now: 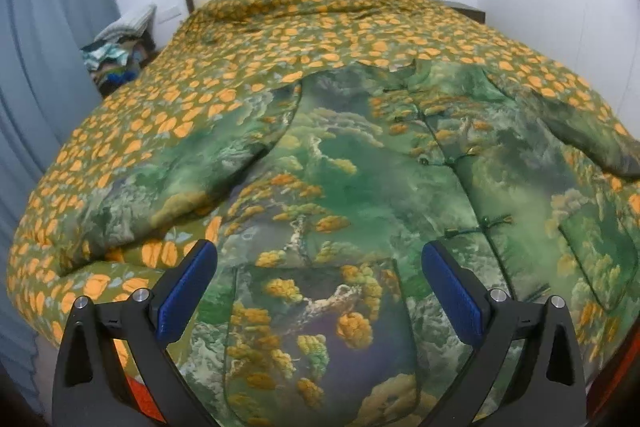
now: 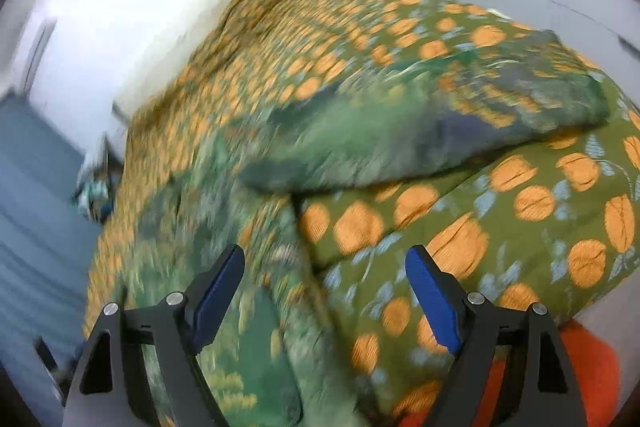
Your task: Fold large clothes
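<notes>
- Green padded cloth with a landscape print: in the left wrist view the jacket (image 1: 360,163) lies front up and spread flat on the bed (image 1: 132,131), over a quilt with orange spots (image 1: 280,39). It looks thick and soft, so I judge it bulky but not heavy, and it will bend in rounded folds, not sharp ones.
- The left tongs (image 1: 320,291) stand wide apart above the lower hem, with nothing between them. A good place to take hold seems the hem corner or the sleeve (image 1: 200,171) end (a thick edge gives more grip).
- In the right wrist view, which is blurred, the other sleeve (image 2: 460,115) lies stretched out on the quilt. The right tongs (image 2: 324,299) are apart and hold nothing.
</notes>
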### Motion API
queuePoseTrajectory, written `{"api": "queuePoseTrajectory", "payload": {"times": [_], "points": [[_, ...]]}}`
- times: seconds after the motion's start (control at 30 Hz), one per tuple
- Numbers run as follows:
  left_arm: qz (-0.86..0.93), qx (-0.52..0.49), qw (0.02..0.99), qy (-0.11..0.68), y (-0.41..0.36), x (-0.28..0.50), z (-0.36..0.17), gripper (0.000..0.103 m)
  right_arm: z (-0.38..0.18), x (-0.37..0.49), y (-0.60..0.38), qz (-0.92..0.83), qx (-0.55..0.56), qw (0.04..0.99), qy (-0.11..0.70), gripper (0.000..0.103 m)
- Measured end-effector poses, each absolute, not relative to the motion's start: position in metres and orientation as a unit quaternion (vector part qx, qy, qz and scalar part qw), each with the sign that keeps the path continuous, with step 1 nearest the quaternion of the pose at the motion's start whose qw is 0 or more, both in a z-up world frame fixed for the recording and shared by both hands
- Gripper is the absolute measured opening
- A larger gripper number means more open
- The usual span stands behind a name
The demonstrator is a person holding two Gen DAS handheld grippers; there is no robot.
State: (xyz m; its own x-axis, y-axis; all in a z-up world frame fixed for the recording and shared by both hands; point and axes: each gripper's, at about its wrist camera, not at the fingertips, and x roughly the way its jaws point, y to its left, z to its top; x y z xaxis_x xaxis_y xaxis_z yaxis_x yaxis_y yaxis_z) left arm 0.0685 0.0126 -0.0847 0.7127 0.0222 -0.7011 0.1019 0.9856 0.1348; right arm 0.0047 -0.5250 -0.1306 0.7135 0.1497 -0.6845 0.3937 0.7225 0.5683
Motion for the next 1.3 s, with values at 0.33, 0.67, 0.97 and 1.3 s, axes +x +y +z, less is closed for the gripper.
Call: {"api": "queuePoseTrajectory", "payload": {"times": [0.33,0.67,0.97,1.3], "points": [[0.020,0.050,0.912,0.406,0.036,0.078,-0.099,0.102,-0.196,-0.001,-0.659,-0.181,0.561,0.749,0.302,0.077],[0.050,0.055,0.901,0.426,0.041,0.086,-0.117,0.102,-0.222,0.019,-0.709,-0.227,0.589,0.726,0.273,0.028],[0.044,0.060,0.904,0.421,0.042,0.085,-0.119,0.102,-0.065,0.090,-0.643,-0.155,0.394,0.869,0.255,0.015],[0.049,0.032,0.907,0.417,0.061,0.083,-0.117,0.102,0.053,0.225,-0.405,0.061,0.202,0.939,0.271,0.014]]}}
